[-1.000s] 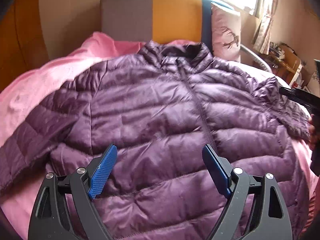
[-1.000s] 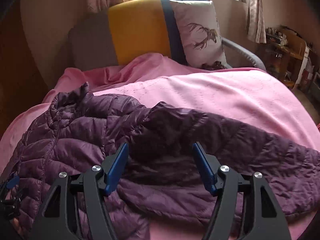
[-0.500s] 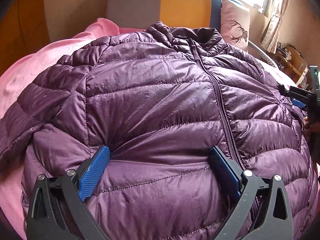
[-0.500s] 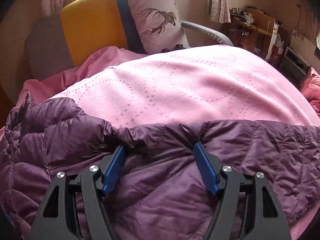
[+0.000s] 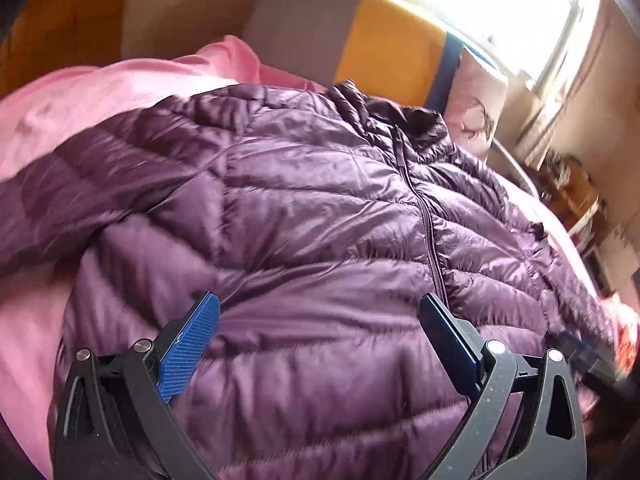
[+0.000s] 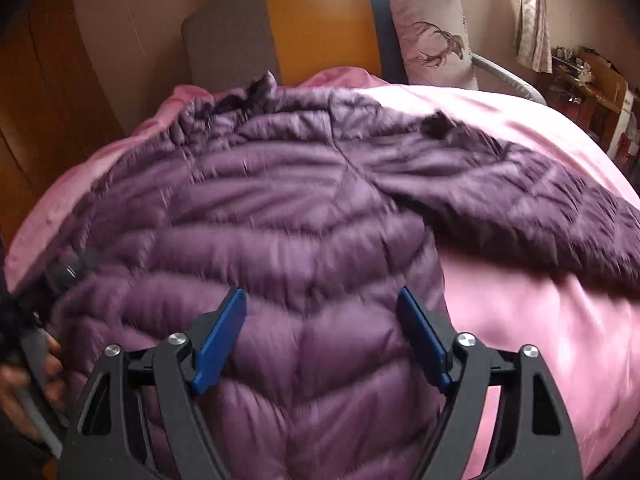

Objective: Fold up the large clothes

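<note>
A purple quilted down jacket (image 5: 312, 216) lies front up and zipped on a pink blanket (image 5: 100, 96), collar toward the headboard. It also shows in the right wrist view (image 6: 288, 232), with one sleeve (image 6: 532, 200) stretched out to the right. My left gripper (image 5: 320, 320) is open and empty, hovering over the jacket's lower front by the zipper. My right gripper (image 6: 320, 320) is open and empty over the jacket's lower right panel near its side edge. Both views are motion blurred.
A grey, yellow and blue headboard (image 6: 320, 28) stands at the back with a deer-print pillow (image 6: 432, 36) against it. A cluttered wooden shelf (image 6: 592, 76) is at the far right. A wooden wall (image 6: 44, 92) is on the left.
The right gripper has swung left from the sleeve to the jacket's lower body. The left gripper has pulled back slightly and tilted, staying over the lower front. Both stayed open.
</note>
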A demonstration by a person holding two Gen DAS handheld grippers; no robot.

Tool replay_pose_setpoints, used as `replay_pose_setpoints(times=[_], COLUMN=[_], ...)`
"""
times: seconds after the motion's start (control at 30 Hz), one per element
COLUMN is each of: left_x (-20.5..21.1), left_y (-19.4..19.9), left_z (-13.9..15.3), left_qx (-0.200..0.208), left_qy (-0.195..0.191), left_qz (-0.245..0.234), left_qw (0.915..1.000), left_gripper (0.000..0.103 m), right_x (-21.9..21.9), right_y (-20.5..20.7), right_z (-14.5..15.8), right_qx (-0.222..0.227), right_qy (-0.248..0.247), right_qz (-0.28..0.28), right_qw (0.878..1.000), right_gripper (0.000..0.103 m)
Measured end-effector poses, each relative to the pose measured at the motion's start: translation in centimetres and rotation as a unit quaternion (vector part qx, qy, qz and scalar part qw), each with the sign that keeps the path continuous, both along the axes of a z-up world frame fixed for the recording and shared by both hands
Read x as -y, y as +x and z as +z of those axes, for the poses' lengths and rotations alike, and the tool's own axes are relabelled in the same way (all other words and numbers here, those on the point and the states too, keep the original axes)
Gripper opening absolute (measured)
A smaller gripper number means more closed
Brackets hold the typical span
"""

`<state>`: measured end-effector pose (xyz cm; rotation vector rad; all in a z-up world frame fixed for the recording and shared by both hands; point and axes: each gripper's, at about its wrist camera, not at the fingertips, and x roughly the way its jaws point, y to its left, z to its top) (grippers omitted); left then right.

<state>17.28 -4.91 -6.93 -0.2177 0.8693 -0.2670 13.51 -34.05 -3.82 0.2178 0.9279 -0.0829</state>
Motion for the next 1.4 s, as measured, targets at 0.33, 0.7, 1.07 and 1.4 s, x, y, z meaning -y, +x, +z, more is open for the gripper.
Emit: replay_pose_setpoints(times=[0.33, 0.7, 1.07, 1.4], left_x=[0.8, 1.0, 1.5, 1.5], left_y=[-3.2, -2.9, -3.0, -3.0], left_z=[-0.5, -0.9, -1.0, -1.0], left_qx=[0.017, 0.021, 0.020, 0.019], left_qy=[0.039, 0.049, 0.065, 0.061], left_qz=[-0.028, -0.038, -0.036, -0.038], left_qw=[0.9987, 0.9979, 0.9970, 0.9972], left_gripper=[0.098, 0.099, 0.099, 0.099], right_x=[2.9, 20.1, 38.4, 32.2], right_y=[-3.2, -11.9, -15.5, -9.2], right_z=[-2.7, -0.2, -2.1, 8.5], right_qx=[0.026, 0.082, 0.121, 0.152], right_qy=[-0.013, 0.183, 0.296, 0.149], right_qz=[-0.042, -0.278, -0.488, -0.330], right_qw=[0.999, 0.939, 0.812, 0.920], right_gripper=[0.089, 0.080, 0.031, 0.005])
